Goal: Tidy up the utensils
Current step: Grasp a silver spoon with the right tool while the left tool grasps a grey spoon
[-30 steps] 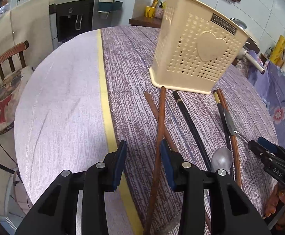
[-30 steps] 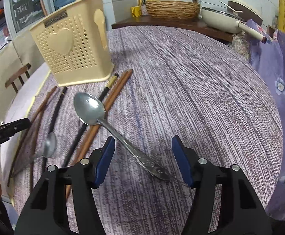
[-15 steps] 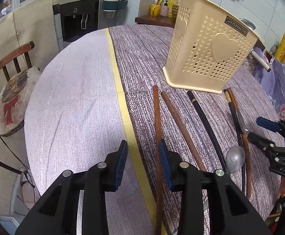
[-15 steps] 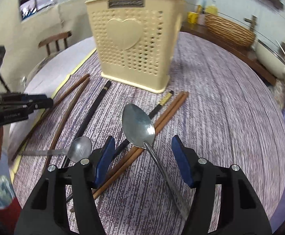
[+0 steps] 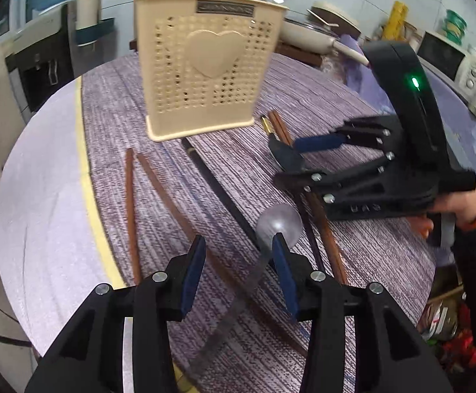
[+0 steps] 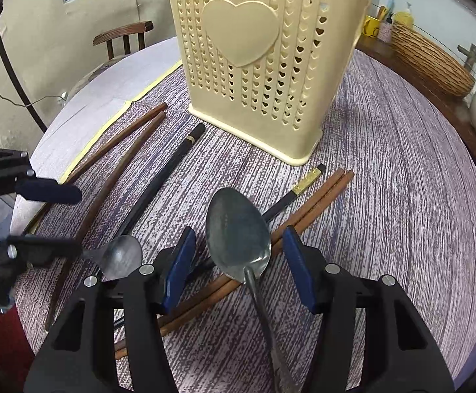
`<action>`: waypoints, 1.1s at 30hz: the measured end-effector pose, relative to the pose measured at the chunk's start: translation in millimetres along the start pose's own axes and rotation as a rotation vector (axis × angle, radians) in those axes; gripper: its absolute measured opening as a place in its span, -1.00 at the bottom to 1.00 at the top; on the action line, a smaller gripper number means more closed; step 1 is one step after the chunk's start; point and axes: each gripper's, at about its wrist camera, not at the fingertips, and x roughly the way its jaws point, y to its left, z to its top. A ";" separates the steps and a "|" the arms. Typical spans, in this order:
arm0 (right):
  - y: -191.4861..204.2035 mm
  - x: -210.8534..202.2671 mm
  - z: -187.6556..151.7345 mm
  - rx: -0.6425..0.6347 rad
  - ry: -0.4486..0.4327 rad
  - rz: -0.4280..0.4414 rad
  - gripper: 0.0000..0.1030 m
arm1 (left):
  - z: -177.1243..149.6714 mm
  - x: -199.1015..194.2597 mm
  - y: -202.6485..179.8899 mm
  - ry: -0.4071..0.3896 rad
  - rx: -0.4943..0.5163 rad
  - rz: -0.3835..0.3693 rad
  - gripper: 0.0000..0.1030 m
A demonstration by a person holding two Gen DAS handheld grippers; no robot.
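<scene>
A cream perforated utensil holder (image 5: 205,75) with a heart stands on the purple tablecloth; it also shows in the right wrist view (image 6: 257,55). My left gripper (image 5: 238,275) is open, its jaws on either side of a small spoon's (image 5: 279,222) handle. My right gripper (image 6: 238,268) is open around a large spoon (image 6: 238,235), which lies between the jaws over two brown chopsticks (image 6: 310,203). The right gripper also shows in the left wrist view (image 5: 290,160). The small spoon shows in the right wrist view (image 6: 121,257).
Two brown chopsticks (image 5: 130,196) and a black chopstick (image 5: 218,190) lie left of the spoons; another black chopstick with a gold band (image 6: 303,185) lies by the holder. A yellow stripe (image 5: 87,180) edges the cloth. A chair (image 6: 123,37) stands beyond the table.
My left gripper moved right from the brown chopsticks to straddle the small spoon's handle. My right gripper moved forward, so the large spoon now lies between its jaws. Both stayed open.
</scene>
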 end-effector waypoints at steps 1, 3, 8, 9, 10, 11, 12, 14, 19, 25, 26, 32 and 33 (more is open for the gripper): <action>-0.5 1.0 1.9 -0.008 0.005 -0.003 0.06 | 0.9 2.7 -1.1 0.006 0.010 -0.001 -0.17; 0.4 2.5 4.9 -0.029 0.010 -0.015 -0.04 | 1.5 6.4 -4.3 0.015 0.030 -0.008 -0.17; 10.4 5.2 7.4 -0.094 0.019 -0.060 -0.19 | 1.7 12.0 -8.8 0.034 0.066 -0.012 -0.16; 11.9 5.5 7.9 -0.098 0.019 -0.059 -0.28 | 1.8 13.3 -10.4 0.038 0.073 -0.013 -0.16; 12.2 5.5 8.6 -0.097 0.021 -0.055 -0.29 | 2.1 14.6 -12.0 0.041 0.081 -0.014 -0.14; 12.1 5.7 9.0 -0.092 0.023 -0.050 -0.29 | 2.3 15.2 -13.6 0.043 0.092 -0.016 -0.13; 11.6 5.4 9.0 -0.088 0.023 -0.047 -0.29 | 3.0 16.3 -16.3 0.045 0.108 -0.019 -0.10; 10.8 5.4 9.6 -0.086 0.021 -0.042 -0.29 | 4.8 16.8 -20.1 0.045 0.140 -0.020 -0.04; -0.7 -5.4 10.8 -0.002 -0.025 -0.042 -0.29 | 10.1 19.7 -28.8 0.051 0.204 -0.021 -0.02; -17.2 -31.0 8.2 0.133 -0.112 -0.048 -0.29 | 14.0 30.1 -35.6 0.064 0.264 -0.008 -0.02; -19.5 -33.9 7.4 0.152 -0.119 -0.045 -0.29 | 15.1 31.3 -35.7 0.065 0.271 -0.011 -0.02; -27.5 -39.3 3.4 0.215 -0.129 -0.035 -0.29 | 18.0 35.0 -35.1 0.070 0.311 -0.033 -0.03; -27.8 -38.9 2.7 0.219 -0.127 -0.034 -0.29 | 17.9 34.6 -34.5 0.072 0.318 -0.036 -0.04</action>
